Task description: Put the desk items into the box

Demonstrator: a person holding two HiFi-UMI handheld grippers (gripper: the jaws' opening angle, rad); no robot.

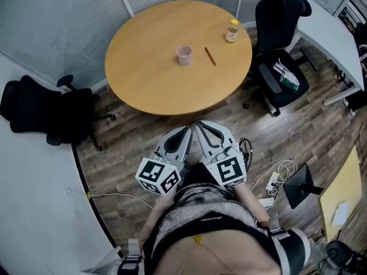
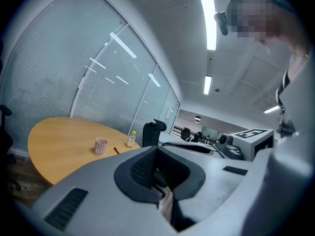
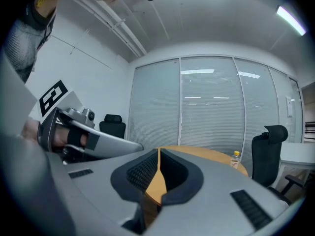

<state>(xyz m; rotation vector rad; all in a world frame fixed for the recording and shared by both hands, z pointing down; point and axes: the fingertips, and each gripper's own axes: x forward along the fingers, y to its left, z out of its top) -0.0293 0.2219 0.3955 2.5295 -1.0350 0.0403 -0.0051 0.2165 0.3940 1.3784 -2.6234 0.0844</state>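
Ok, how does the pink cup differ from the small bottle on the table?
The cup is pink and open-topped; the bottle is pale with a yellow cap on. The cup is squat and wide, the bottle slimmer. The cup sits near the middle of the table, the bottle near its far right edge. Both stand upright.

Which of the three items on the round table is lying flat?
The brown pencil. It lies flat between the pink cup and the yellow-capped bottle, which both stand upright.
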